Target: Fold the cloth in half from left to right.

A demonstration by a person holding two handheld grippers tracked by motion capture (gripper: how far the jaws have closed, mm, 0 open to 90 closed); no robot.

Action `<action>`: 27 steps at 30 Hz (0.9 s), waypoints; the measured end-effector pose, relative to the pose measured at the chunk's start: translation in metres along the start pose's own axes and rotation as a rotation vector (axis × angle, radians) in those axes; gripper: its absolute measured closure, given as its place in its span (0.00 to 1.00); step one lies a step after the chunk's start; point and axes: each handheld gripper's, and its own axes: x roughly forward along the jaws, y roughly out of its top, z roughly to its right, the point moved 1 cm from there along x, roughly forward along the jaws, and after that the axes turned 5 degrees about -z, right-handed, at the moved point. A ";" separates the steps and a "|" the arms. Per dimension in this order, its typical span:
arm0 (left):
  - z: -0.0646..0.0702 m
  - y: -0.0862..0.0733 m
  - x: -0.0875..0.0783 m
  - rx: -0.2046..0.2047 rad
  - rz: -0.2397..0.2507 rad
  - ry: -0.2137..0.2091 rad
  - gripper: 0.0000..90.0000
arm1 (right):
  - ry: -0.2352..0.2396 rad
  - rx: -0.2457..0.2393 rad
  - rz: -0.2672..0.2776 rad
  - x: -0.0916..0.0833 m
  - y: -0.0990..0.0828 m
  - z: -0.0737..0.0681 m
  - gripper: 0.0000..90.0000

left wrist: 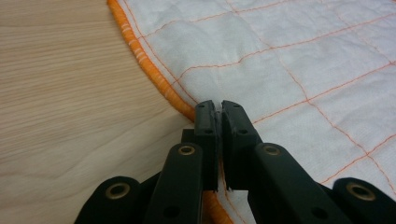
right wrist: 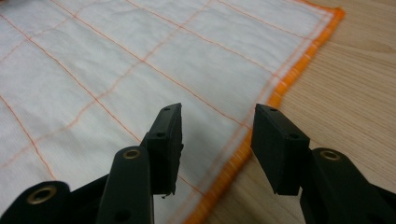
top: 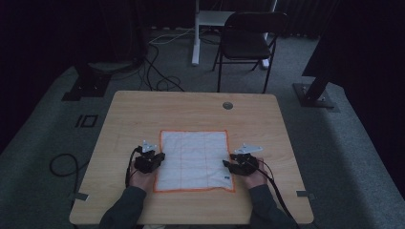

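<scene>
White quilted cloth with orange stitched grid and orange hem (top: pixel 193 160) lies flat on the pale wooden table (top: pixel 143 109), at the table's 6 o'clock half, seen from the high view. My left gripper (top: pixel 159 158) sits at the cloth's 9 o'clock edge; my right gripper (top: pixel 226 164) sits at its 3 o'clock edge. Both hands rest low on the table.

Left gripper view: the jaws are pinched together on the orange hem (left wrist: pixel 154 74), with the edge running between them towards 11 o'clock. I judge the bite shallow, taking little more than the hem. Risk: a quick lift could pull the cloth (left wrist: pixel 280 70) free, or take the border alone and leave the panel to sag and bunch.

Right gripper view: the jaws stand wide apart, nothing between the pads. The hem (right wrist: pixel 289 79) passes under the gap, running from 6 o'clock up towards 1 o'clock, with the cloth (right wrist: pixel 116 60) to the left and bare table (right wrist: pixel 364 93) to the right. Risk: if I close from this height the pads may meet above the fabric and take nothing. Lifting with one side held would drag the cloth askew and crease it. Pressing low could scrape the tabletop.
</scene>
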 end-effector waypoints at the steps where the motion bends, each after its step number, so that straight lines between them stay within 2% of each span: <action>1: -0.002 0.000 -0.001 0.006 -0.005 0.003 0.96 | 0.000 -0.002 0.000 0.000 0.000 0.000 0.59; 8: -0.015 0.000 -0.005 0.010 -0.015 0.013 0.96 | 0.003 -0.008 0.005 -0.001 0.000 0.000 0.59; 12: -0.021 0.000 -0.006 -0.007 -0.010 0.030 0.96 | 0.005 -0.010 0.003 0.000 0.000 -0.001 0.59; 16: -0.022 0.001 -0.006 -0.047 -0.013 0.027 0.96 | 0.006 -0.009 0.003 0.000 0.000 -0.001 0.59; 19: -0.017 0.003 -0.006 -0.044 0.004 -0.022 0.96 | 0.007 -0.011 0.000 0.000 0.000 0.000 0.59; 27: 0.004 0.019 -0.011 0.006 0.052 -0.132 0.97 | 0.007 -0.015 -0.003 0.001 0.000 -0.001 0.59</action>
